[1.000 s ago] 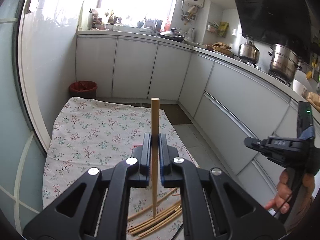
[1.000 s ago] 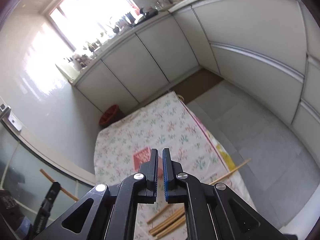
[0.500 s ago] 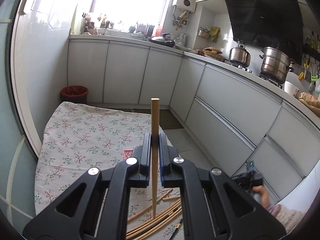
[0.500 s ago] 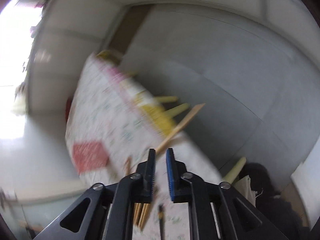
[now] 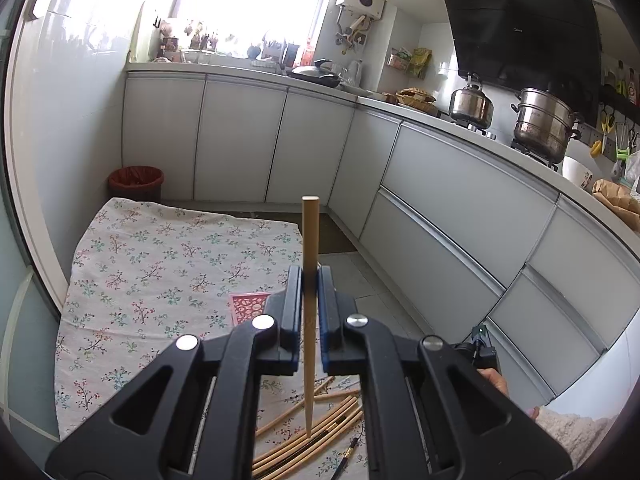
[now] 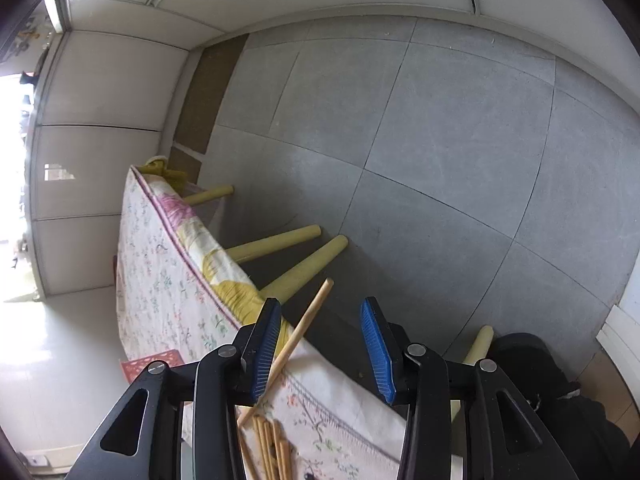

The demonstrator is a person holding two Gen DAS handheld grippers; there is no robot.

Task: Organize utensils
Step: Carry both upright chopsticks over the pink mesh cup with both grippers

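Note:
My left gripper point(image 5: 309, 276) is shut on a wooden chopstick point(image 5: 309, 236) and holds it upright above the table; its thin end points down at a pile of several chopsticks point(image 5: 316, 432) on the floral tablecloth point(image 5: 152, 264). My right gripper point(image 6: 320, 328) is open and empty, tilted down over the table's right edge. One chopstick point(image 6: 304, 328) sticks out past that edge, close to the left finger. The pile also shows in the right wrist view point(image 6: 268, 444). The right gripper's body shows low right in the left wrist view point(image 5: 482, 350).
A red perforated tray point(image 5: 250, 306) lies on the cloth past the pile, also in the right wrist view point(image 6: 154, 362). A black pen-like item point(image 5: 346, 456) lies by the pile. Yellow table legs point(image 6: 308, 268) stand on the grey tile floor. White cabinets run along the right; a red bin point(image 5: 136, 182) stands far left.
My right gripper has swung down from facing the room to the table's right edge and opened its jaws wide. My left gripper still holds the chopstick upright and has barely moved.

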